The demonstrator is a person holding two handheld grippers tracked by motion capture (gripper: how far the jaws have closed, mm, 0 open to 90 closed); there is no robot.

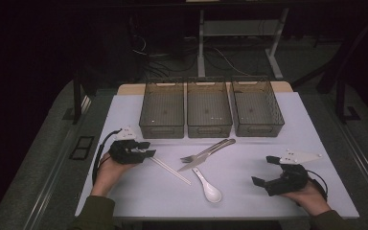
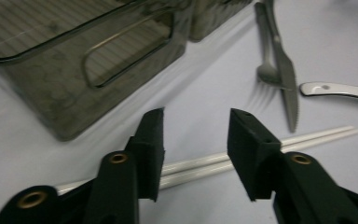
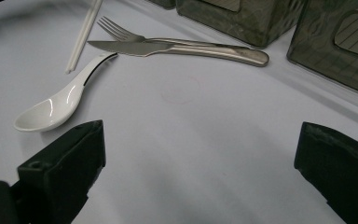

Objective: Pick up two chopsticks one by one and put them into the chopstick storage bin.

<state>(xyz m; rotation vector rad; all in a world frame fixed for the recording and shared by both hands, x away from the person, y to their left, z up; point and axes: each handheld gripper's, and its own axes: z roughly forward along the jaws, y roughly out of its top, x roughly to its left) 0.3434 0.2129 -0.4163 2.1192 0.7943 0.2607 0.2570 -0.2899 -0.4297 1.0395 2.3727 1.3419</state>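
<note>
- High view puts the left gripper right at the near-left end of the white chopsticks, which lie on the table and run diagonally away from it, down toward the middle.
- Left gripper view shows its jaws parted by a moderate gap, holding nothing, with the chopsticks passing crosswise underneath, from one jaw across to the other. So the pair's long axis lies along the line in which the jaws shut, not across it; as I judge it, the hand needs a turn before a clean pinch across the sticks.
- The left hand is much the nearer to the chopsticks. The right gripper rests well apart at the right side of the table, jaws spread wide and empty in the right gripper view.
- Whether the left jaws touch the sticks or hover above them I cannot tell.
- Right gripper view shows the white spoon with its handle tip up against the knife, and the fork just behind; the high view shows these as a loose cluster.
- High view alone gives the layout: three dark mesh bins in a row behind the cutlery, the left bin closest to the left hand.
</note>
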